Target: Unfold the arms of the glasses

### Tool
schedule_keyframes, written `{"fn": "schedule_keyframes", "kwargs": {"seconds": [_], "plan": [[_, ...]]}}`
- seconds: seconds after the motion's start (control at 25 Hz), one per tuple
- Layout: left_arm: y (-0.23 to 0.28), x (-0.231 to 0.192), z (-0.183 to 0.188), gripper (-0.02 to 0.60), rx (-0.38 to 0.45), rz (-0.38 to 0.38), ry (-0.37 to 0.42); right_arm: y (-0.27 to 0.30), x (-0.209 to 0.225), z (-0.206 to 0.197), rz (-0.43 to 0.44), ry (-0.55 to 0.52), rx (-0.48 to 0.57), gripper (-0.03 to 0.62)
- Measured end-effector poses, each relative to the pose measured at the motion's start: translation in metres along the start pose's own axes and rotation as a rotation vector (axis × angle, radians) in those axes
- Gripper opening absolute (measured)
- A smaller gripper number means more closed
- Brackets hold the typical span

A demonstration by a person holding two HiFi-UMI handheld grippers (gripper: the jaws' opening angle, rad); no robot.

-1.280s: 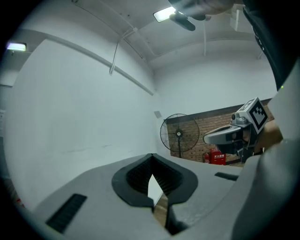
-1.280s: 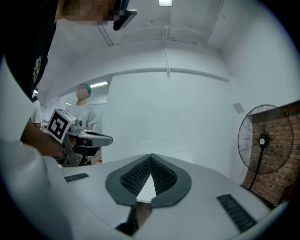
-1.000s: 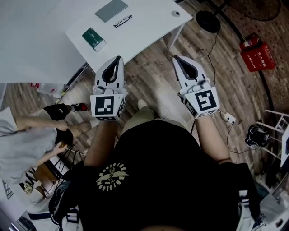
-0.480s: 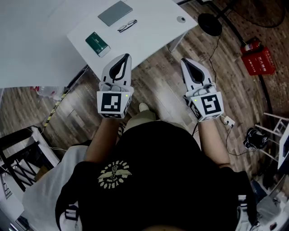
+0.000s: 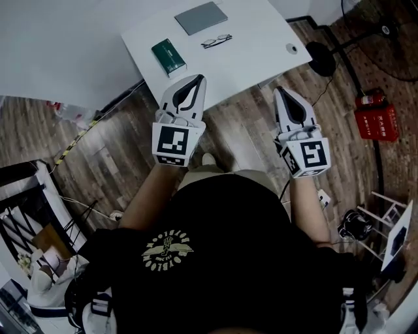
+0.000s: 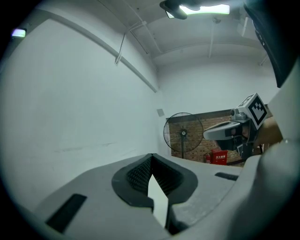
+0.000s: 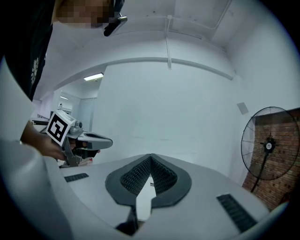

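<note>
Glasses [image 5: 216, 42] lie on the table [image 5: 261, 45] near a grey pad [image 5: 201, 17].

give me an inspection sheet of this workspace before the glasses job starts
surface: white table, mostly bare
job's things: glasses lying on the table, untouched; arm state too small to tell
clutter: green box, grey flat pad, small round object, all on the table
grippers: left claw and right claw both shut, empty, short of the glasses
cables: dark cable on the floor at right
surroundings: wood floor, fan base, red box
</note>
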State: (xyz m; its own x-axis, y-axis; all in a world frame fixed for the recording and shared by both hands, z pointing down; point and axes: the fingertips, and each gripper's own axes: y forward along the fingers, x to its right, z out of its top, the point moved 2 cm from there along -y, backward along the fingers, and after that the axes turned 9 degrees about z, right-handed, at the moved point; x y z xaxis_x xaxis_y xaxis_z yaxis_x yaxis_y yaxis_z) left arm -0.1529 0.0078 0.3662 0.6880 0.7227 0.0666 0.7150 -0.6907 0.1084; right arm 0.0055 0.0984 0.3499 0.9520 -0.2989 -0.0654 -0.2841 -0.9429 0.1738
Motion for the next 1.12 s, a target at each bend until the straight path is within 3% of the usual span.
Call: {"fn": "schedule_keyframes", "kwargs": {"seconds": [0.16,0.44,1.12], "plan": [[-0.01,-0.018,0.004,0.005,0.021,0.033,-0.023,0.015,-0.014,0.01,0.045,-0.001,0.002,0.0],[-0.016,-0.031,0.003,0.005,0.021,0.057,-0.015,0.026,-0.014,0.019,0.049,0.012,0.043,0.0],[-0.009,-0.043,-0.003,0.005,0.001,0.1,-0.013,0.053,-0.009,0.002,0.117,0.037,0.016,0.0]]}}
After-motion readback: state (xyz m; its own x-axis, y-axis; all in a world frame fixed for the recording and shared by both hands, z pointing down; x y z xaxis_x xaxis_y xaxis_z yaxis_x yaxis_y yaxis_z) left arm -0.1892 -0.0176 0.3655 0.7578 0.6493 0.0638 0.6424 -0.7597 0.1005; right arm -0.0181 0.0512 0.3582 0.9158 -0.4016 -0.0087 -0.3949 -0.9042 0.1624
